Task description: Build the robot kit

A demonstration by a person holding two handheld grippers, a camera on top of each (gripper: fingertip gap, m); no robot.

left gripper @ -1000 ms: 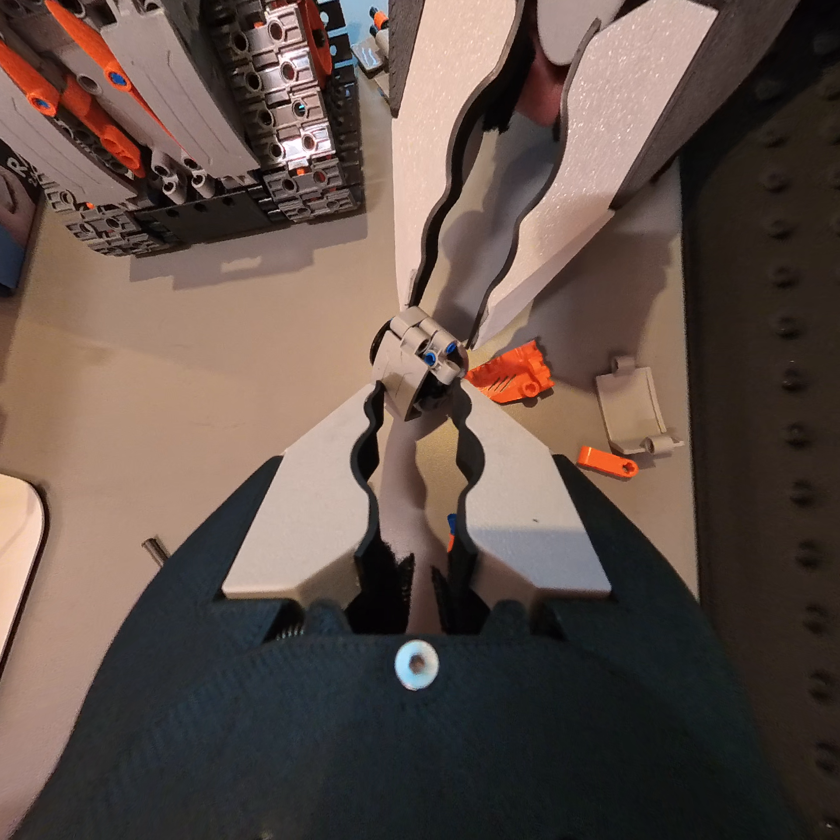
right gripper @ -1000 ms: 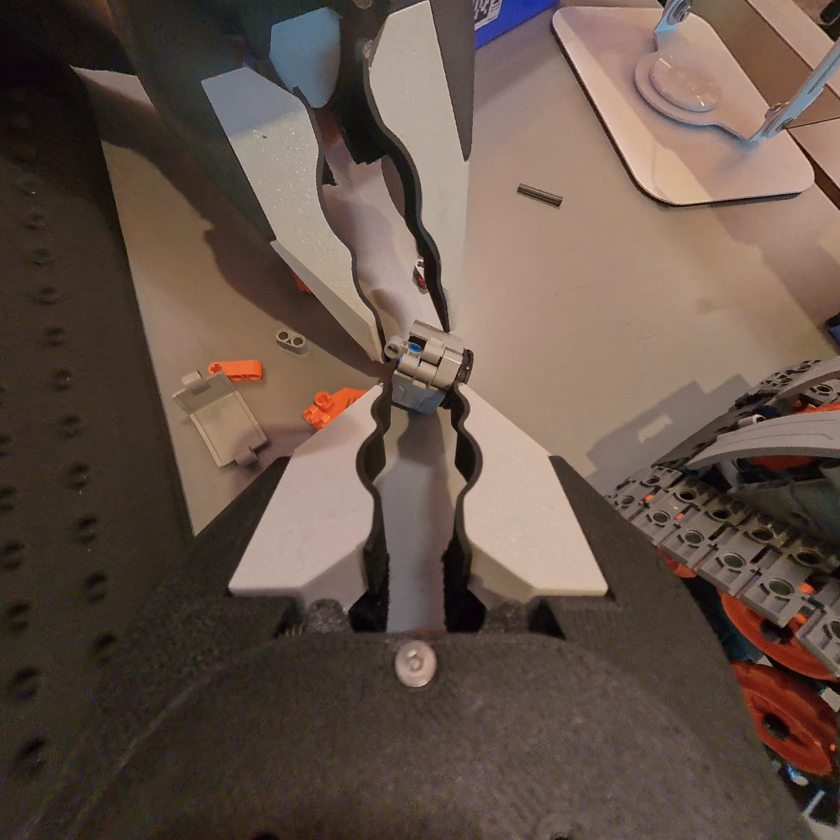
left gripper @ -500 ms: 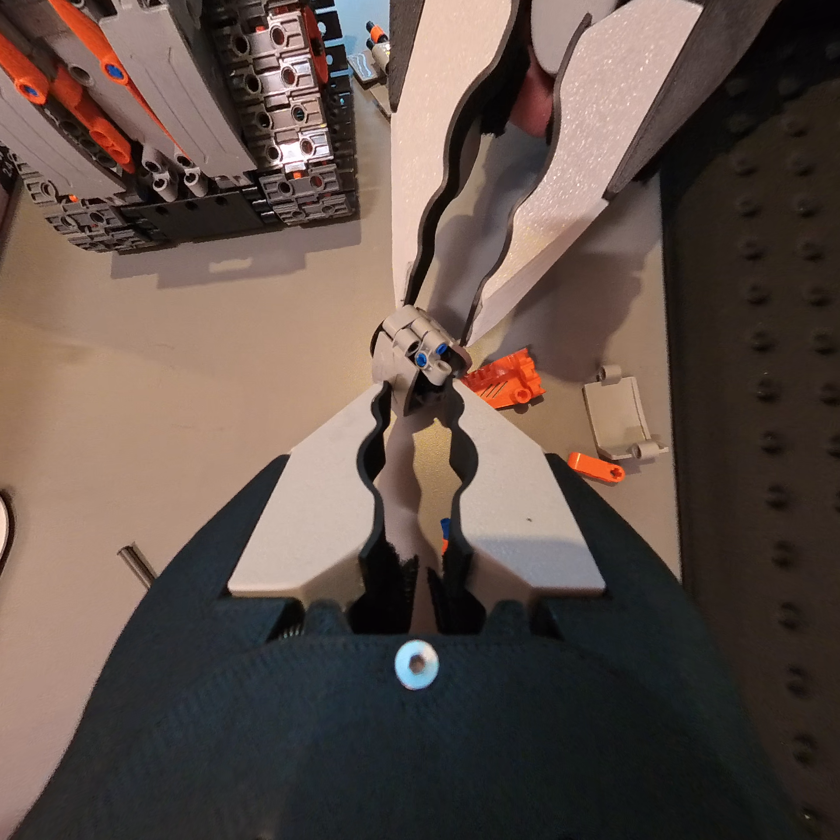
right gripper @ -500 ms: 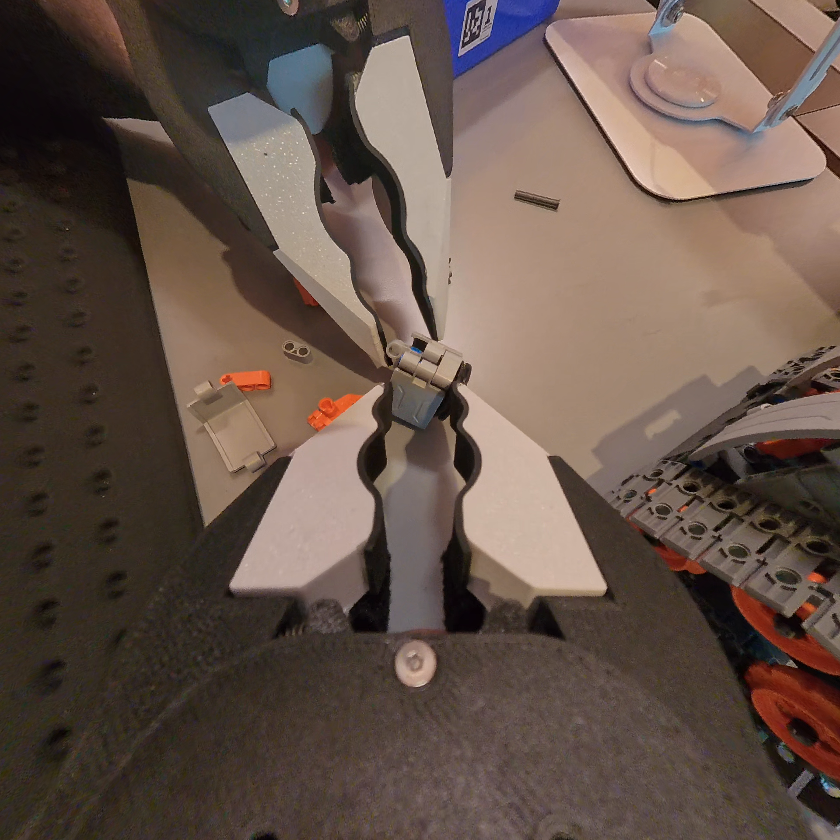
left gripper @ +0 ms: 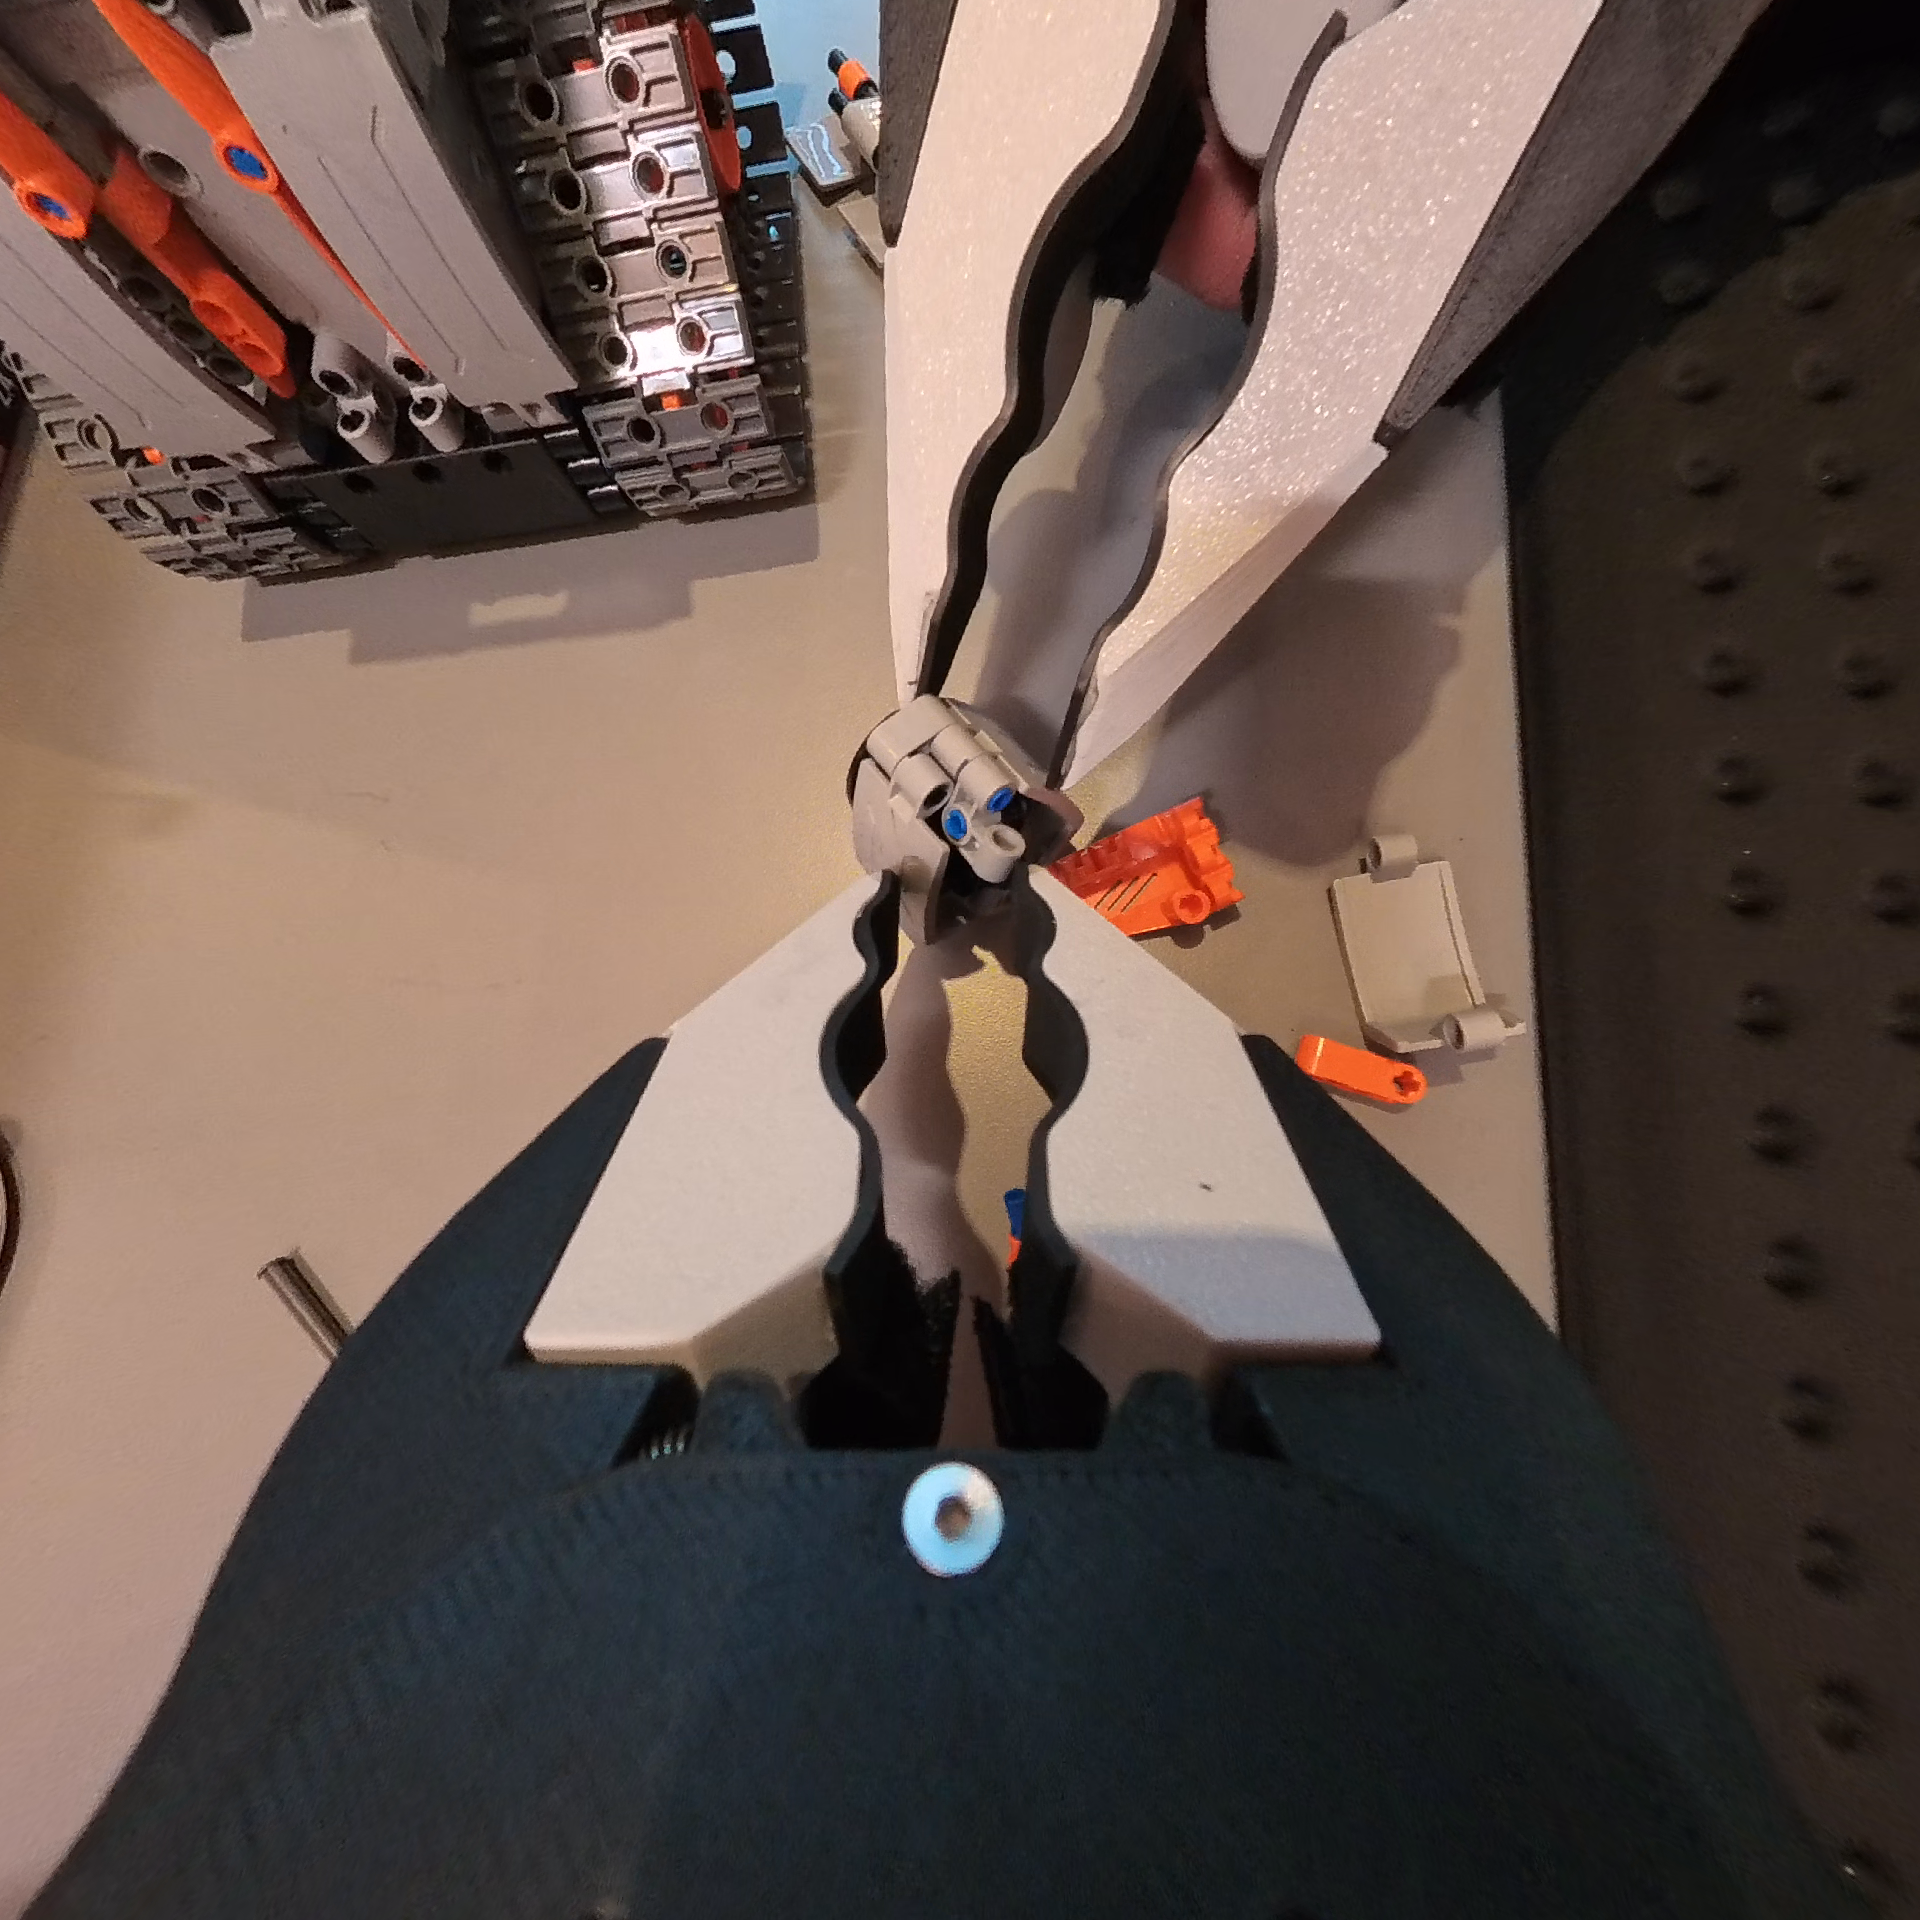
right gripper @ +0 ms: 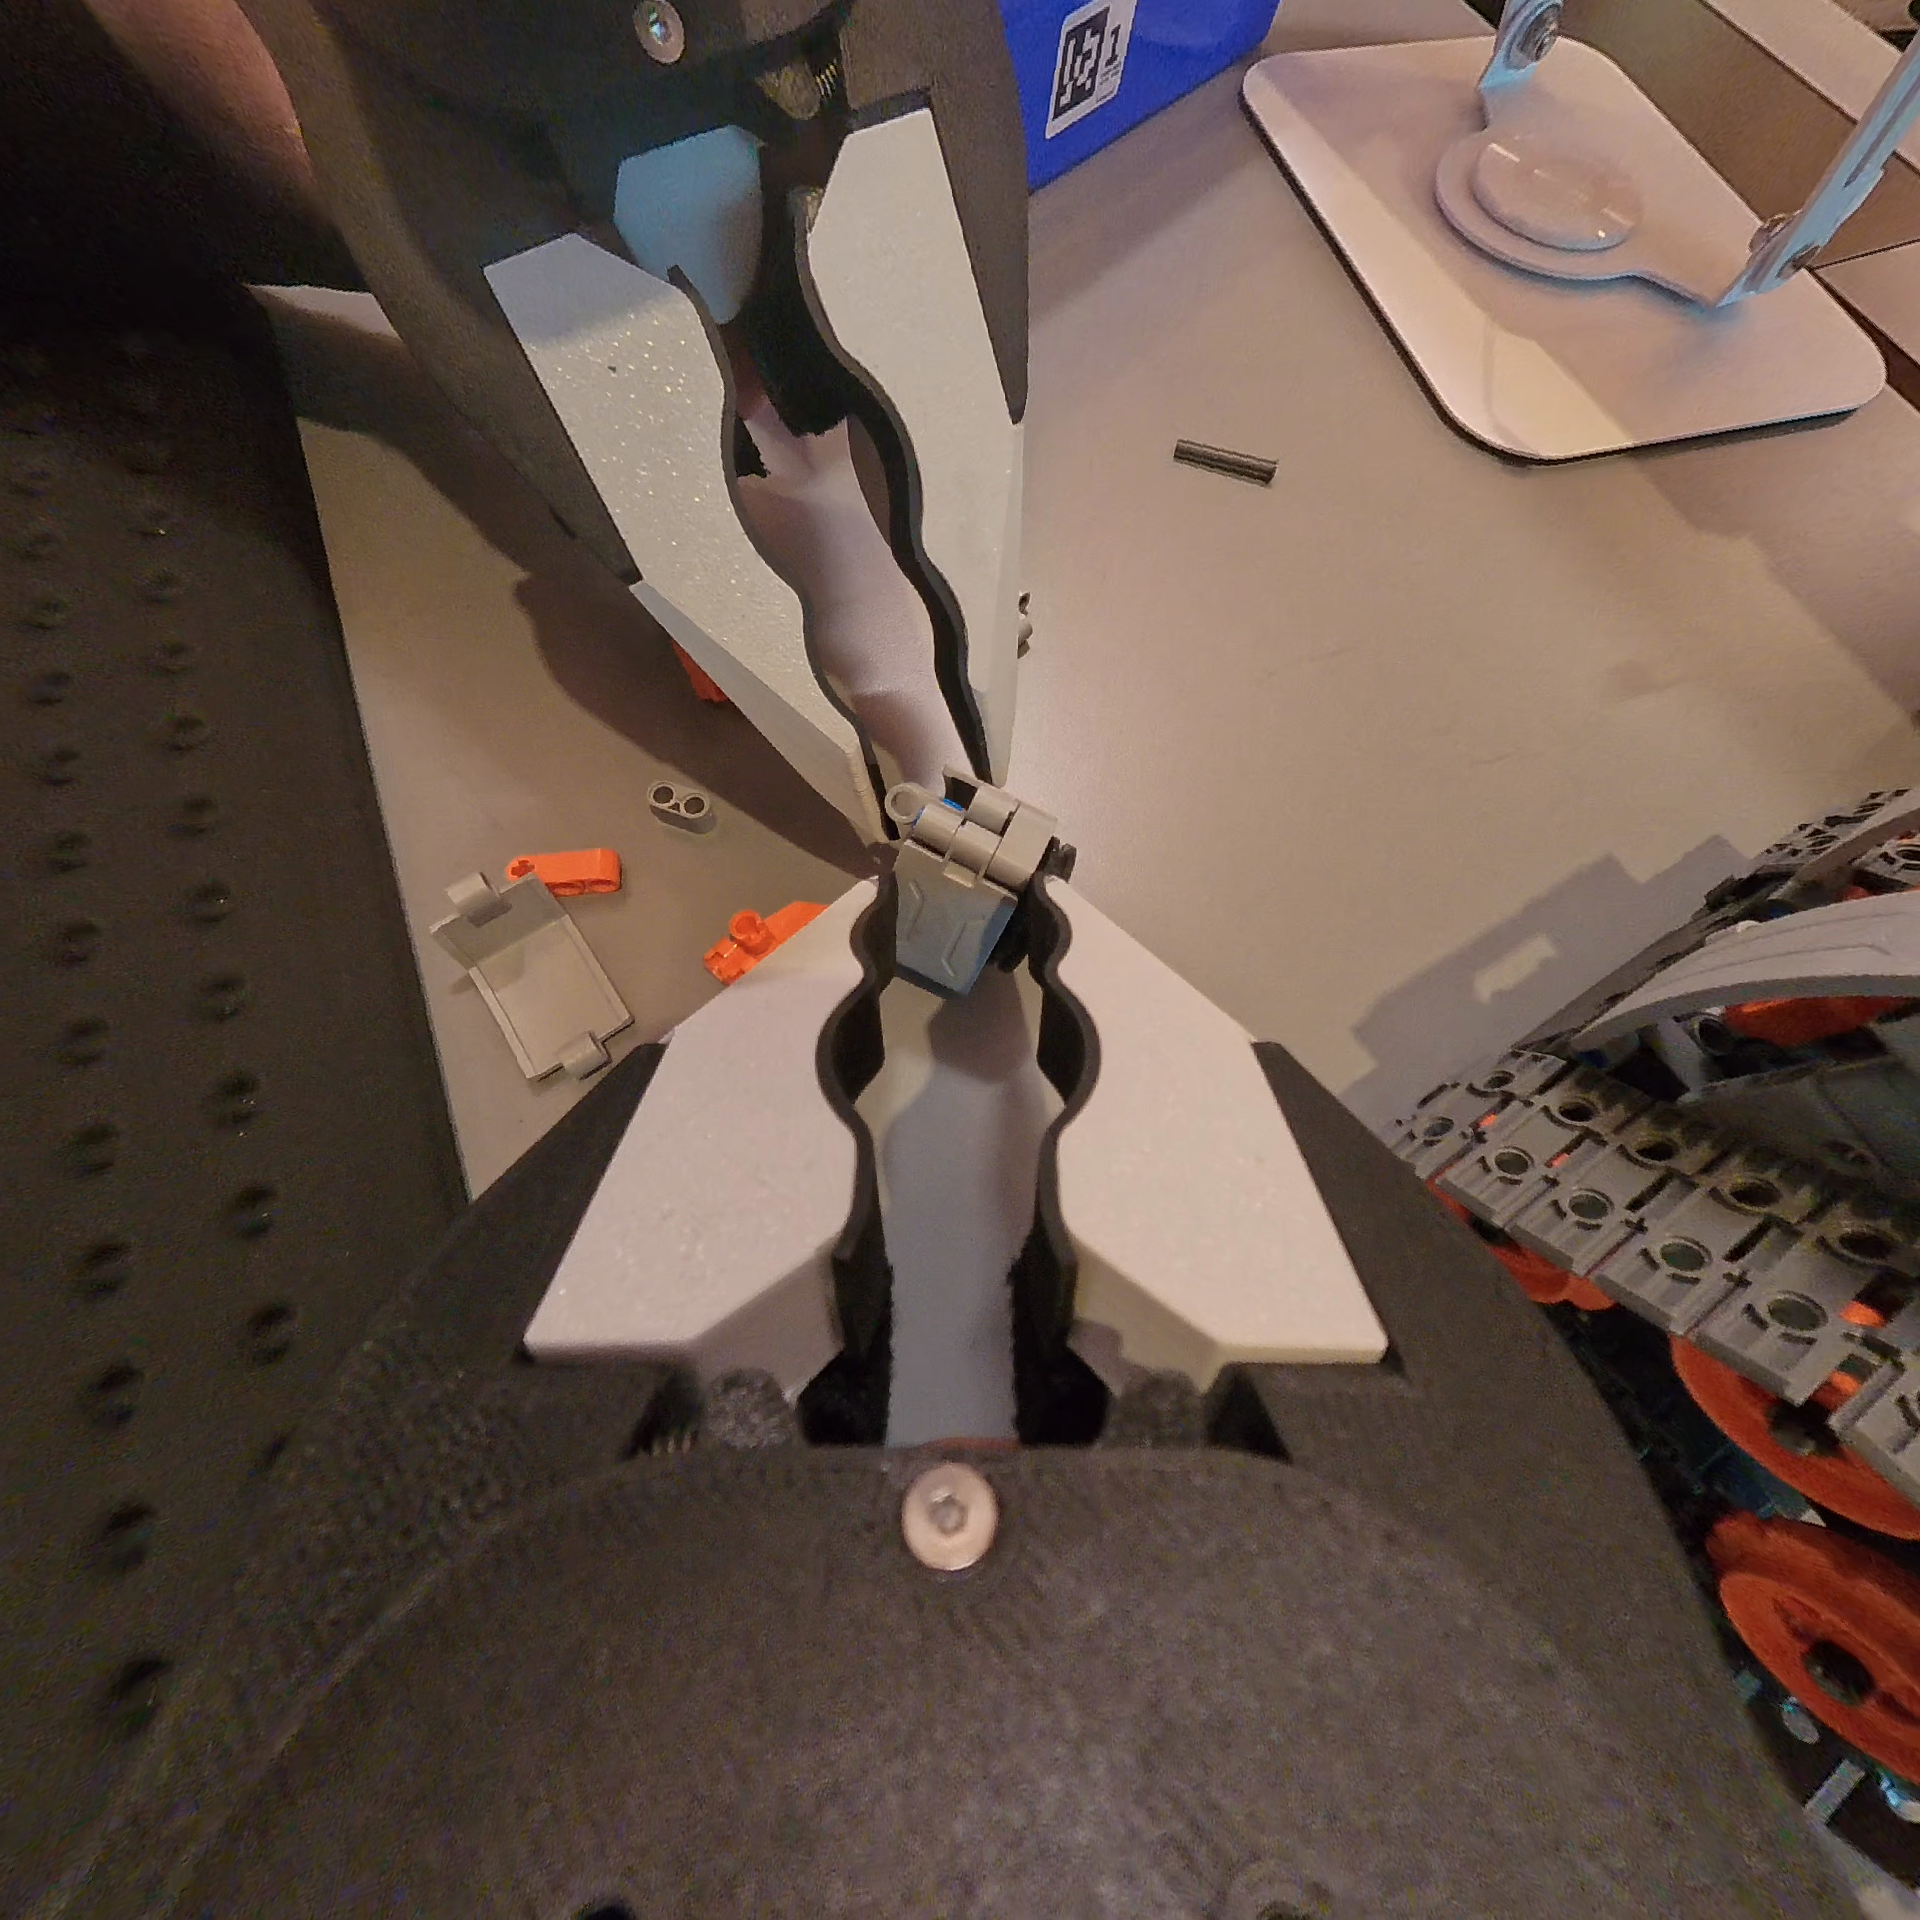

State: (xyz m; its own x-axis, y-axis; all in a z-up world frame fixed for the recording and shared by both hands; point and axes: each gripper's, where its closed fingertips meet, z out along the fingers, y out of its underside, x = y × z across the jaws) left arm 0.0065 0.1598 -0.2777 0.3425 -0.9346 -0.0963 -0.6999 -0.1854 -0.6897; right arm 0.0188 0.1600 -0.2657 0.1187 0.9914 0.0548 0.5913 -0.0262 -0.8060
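- Left claw (left gripper: 951,894) is pinched on the lower end of a small grey brick assembly (left gripper: 940,816), held up off the table (left gripper: 364,935).
- Right claw (right gripper: 961,914) grips the same assembly (right gripper: 966,873) from the opposite side; the two sets of tips almost meet nose to nose around it.
- Both grips are right at the fingertips, so my read is hold is marginal: keep the squeeze even, move both claws together, no twisting, or the piece may pop out.
- Blue pins show on the assembly's top face, toward the right claw.
- Loose parts just right of the left claw tips: orange piece (left gripper: 1153,868), grey curved panel (left gripper: 1408,951), small orange link (left gripper: 1356,1075).
- Big tracked brick model (left gripper: 416,281) ahead-left of the left claw, well apart.
- Containers: only a blue box (right gripper: 1132,73) beyond the left claw in the right wrist view; its contents can't be seen.
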